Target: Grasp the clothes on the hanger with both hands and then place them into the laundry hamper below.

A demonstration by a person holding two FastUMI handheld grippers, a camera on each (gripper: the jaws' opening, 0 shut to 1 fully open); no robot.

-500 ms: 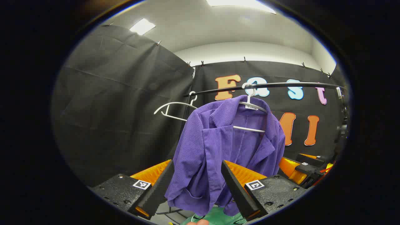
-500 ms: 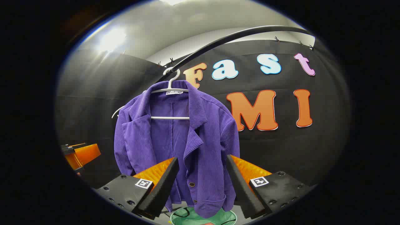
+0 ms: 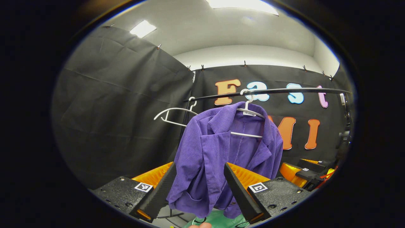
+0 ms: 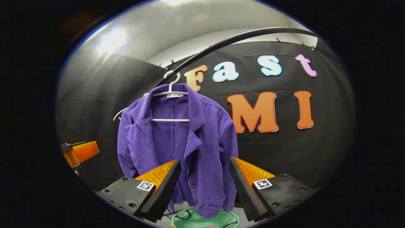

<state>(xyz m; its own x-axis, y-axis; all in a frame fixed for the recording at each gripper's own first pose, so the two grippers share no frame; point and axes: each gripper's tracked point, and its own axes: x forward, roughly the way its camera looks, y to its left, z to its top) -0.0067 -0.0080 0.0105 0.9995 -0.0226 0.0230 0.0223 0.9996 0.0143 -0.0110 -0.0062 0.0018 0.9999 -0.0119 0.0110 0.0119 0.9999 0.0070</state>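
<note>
A purple corduroy jacket (image 3: 218, 152) (image 4: 186, 142) hangs on a white hanger (image 3: 250, 109) (image 4: 172, 91) from a black rail (image 3: 278, 91) (image 4: 227, 41). In the left gripper view my left gripper (image 3: 197, 186) is open, its fingers framing the jacket's lower left front, short of the cloth. In the right gripper view my right gripper (image 4: 205, 186) is open in front of the jacket's right front panel, apart from it. A green laundry hamper (image 3: 221, 220) (image 4: 205, 220) sits on the floor under the jacket's hem. The right gripper (image 3: 303, 172) shows at the lower right of the left view, the left gripper (image 4: 79, 152) at the left edge of the right view.
An empty white hanger (image 3: 172, 115) hangs on the rail to the left of the jacket. The rail's black upright stand (image 3: 183, 126) runs down behind the jacket. Black cloth walls close in the booth at the back and left.
Both grippers have drawn back slightly and tilted up, so the jacket looks a little smaller and lower. Both stay open.
</note>
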